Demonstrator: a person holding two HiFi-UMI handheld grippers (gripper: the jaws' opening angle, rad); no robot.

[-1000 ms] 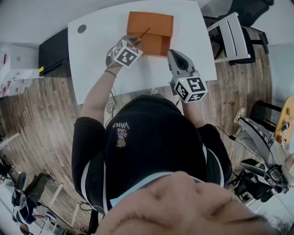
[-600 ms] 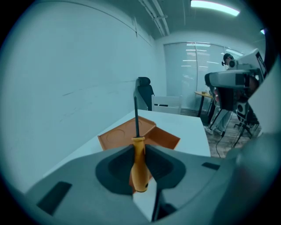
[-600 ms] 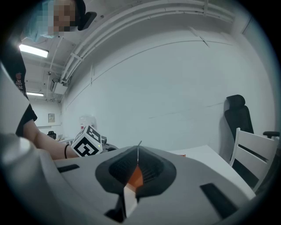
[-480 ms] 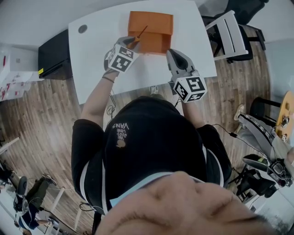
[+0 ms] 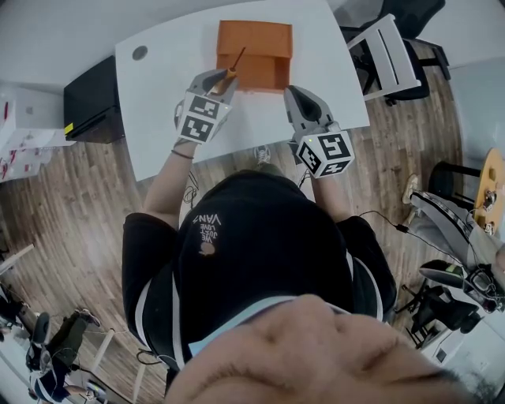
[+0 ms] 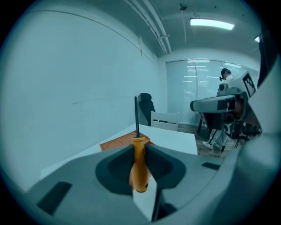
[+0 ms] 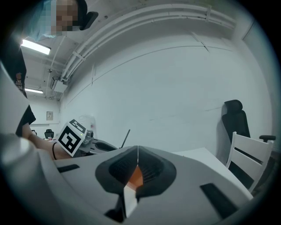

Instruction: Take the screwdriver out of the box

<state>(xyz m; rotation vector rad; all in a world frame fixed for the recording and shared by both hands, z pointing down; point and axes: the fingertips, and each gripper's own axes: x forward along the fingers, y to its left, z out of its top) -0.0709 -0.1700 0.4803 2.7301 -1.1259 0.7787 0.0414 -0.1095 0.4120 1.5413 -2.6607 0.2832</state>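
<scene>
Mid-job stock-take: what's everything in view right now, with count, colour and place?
screwdriver: 1, orange handle, dark shaft, in left jaws, shaft toward box
box: 1, orange, far middle of table
table: 1, white, before the person
chair: 1, white, right of table
office chair: 1, black, beyond the chair
cabinet: 1, black, left of table
left gripper: 1, grey, jaws shut on screwdriver handle
right gripper: 1, grey, jaws shut, empty, by box front

Office or lab workroom. White desk [image 5: 158, 95] with cable grommet [image 5: 140, 53], white chair [image 5: 390, 51] right of right gripper [image 5: 292, 93], black swivel chair [image 6: 146, 105] ahead of left gripper [image 5: 227, 75], ceiling strip lights [image 6: 211, 23], glass partition [image 6: 193, 88], wood-plank floor [image 5: 71, 205].
</scene>
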